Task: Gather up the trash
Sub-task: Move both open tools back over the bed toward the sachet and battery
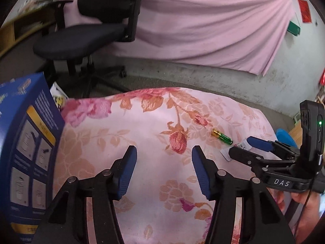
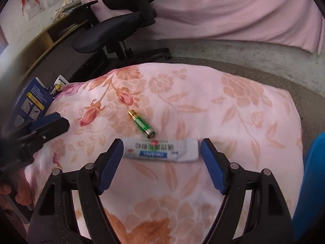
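A white sachet (image 2: pixel 161 150) with printed text lies flat on the floral pink cloth (image 2: pixel 203 105). My right gripper (image 2: pixel 161 145) is open, its blue fingertips on either side of the sachet's ends. Just beyond the sachet rests a green and gold battery (image 2: pixel 141 123). In the left wrist view the battery (image 1: pixel 222 136) sits right of centre, and the sachet (image 1: pixel 227 152) is partly hidden by the right gripper (image 1: pixel 239 147). My left gripper (image 1: pixel 164 152) stands open over bare cloth, holding nothing.
A blue printed box (image 1: pixel 28 142) stands at the table's left edge, close to my left gripper. A black office chair (image 1: pixel 97 24) stands beyond the table, before a pink curtain (image 1: pixel 203 20). A blue object (image 2: pixel 312 183) sits at the right edge.
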The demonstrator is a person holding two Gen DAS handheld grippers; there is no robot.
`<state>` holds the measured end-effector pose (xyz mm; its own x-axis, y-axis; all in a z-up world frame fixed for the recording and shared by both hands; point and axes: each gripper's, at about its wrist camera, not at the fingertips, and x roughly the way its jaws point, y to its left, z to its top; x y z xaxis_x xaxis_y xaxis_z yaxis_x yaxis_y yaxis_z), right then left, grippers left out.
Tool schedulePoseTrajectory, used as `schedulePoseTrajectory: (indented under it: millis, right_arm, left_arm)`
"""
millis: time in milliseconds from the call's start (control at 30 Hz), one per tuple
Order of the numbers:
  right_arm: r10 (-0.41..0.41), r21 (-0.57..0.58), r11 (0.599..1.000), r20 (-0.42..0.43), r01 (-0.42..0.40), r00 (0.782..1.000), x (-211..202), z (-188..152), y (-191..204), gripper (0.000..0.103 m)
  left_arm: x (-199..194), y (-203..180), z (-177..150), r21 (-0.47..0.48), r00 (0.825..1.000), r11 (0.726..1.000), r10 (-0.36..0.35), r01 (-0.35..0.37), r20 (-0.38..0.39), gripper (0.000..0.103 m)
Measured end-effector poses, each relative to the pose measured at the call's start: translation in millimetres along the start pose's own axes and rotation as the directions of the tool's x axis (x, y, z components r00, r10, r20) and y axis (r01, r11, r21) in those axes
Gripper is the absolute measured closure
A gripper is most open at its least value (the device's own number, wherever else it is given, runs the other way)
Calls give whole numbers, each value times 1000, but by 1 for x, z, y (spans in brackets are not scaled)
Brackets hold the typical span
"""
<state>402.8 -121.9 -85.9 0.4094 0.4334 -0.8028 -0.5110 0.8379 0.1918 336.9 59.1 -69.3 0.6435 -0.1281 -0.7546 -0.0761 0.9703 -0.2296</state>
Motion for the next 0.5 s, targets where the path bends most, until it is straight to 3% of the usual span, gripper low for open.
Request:
schedulePoseTrajectory:
  millis: [267,367,500]
  right_arm:
    - [-49,-89,995,-30,46,998,5,-3,12,9]
    - [-38,-70,997,-26,36,999,-2,-6,2,21]
    - [-18,-17,1000,-21,18,1000,-13,-13,-22,50]
  left_arm:
    - [5,-8,8,7,1000,1000,8,-8,-6,53]
    - [11,-11,10,8,1000,1000,-10,11,-19,53]
    - [20,-20,12,51,998,998,-44,46,-47,53]
